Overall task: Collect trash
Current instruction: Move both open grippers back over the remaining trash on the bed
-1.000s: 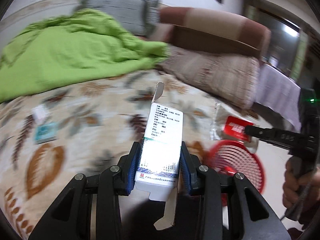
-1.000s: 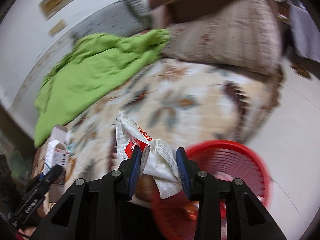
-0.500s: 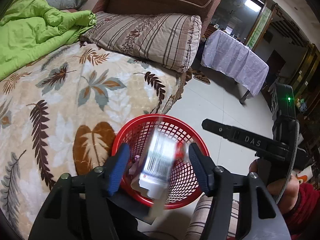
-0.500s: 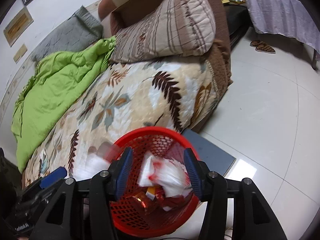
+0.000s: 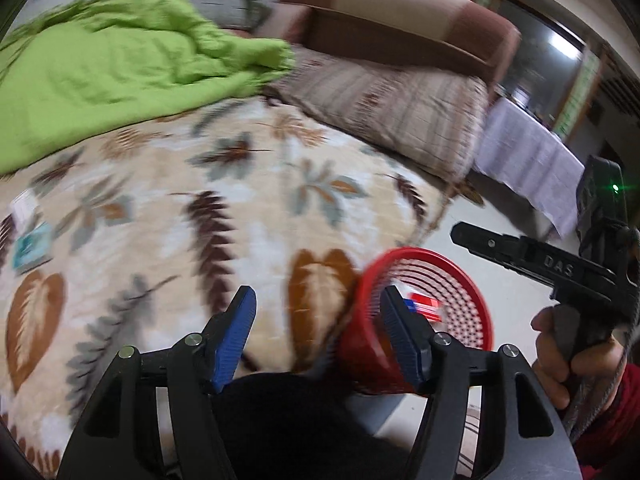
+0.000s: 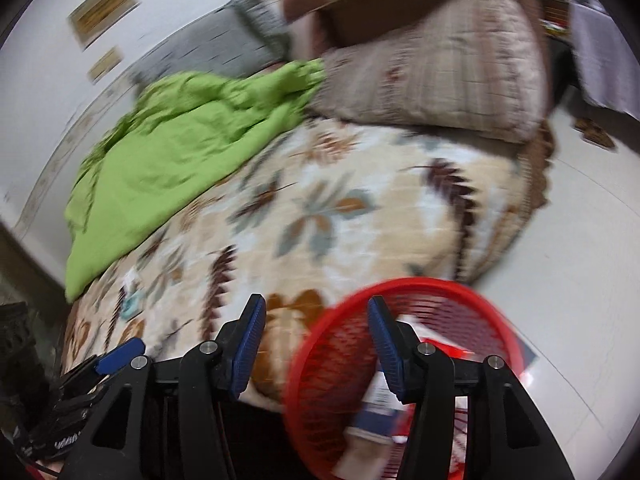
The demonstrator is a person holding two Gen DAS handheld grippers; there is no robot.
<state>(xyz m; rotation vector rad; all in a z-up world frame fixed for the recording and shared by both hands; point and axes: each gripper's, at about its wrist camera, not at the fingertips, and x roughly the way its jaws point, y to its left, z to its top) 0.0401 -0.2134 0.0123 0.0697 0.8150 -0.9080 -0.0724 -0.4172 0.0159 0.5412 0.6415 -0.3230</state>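
**Trash seen lying in red basket beside bed as both grippers stand empty**

Trash is shown gathered in the red mesh basket (image 6: 404,364), which is set on the pale floor against the edge of the bed. Nearest the right wrist camera, the right gripper (image 6: 316,344) is seen with its blue-padded jaws spread apart and nothing between them; the jaws have just been opening. Behind its right finger, a white carton with a dark blue band (image 6: 374,408) and red-and-white wrappers (image 6: 444,350) are seen lying inside the basket. The tip of the left gripper (image 6: 120,354) is caught at the lower left of that view.

In the left wrist view, the left gripper (image 5: 316,330) is likewise held with its jaws parted and empty, having just been opening. The basket (image 5: 440,300) is seen just past its right finger, with a red-striped wrapper (image 5: 424,308) inside. The right gripper (image 5: 532,258) is held at the right by a hand (image 5: 568,360) over the floor beside the basket.

Farther out, two small items, one teal (image 5: 32,246) and one white (image 5: 24,206), are left on the leaf-patterned blanket (image 5: 240,208); what they are cannot be told through the blur. A green quilt (image 5: 108,76) is bunched beyond them, next to a striped pillow (image 5: 400,108), with a brown headboard (image 5: 400,12) behind. A table under a pale cloth (image 5: 528,168) is visible at the far right.
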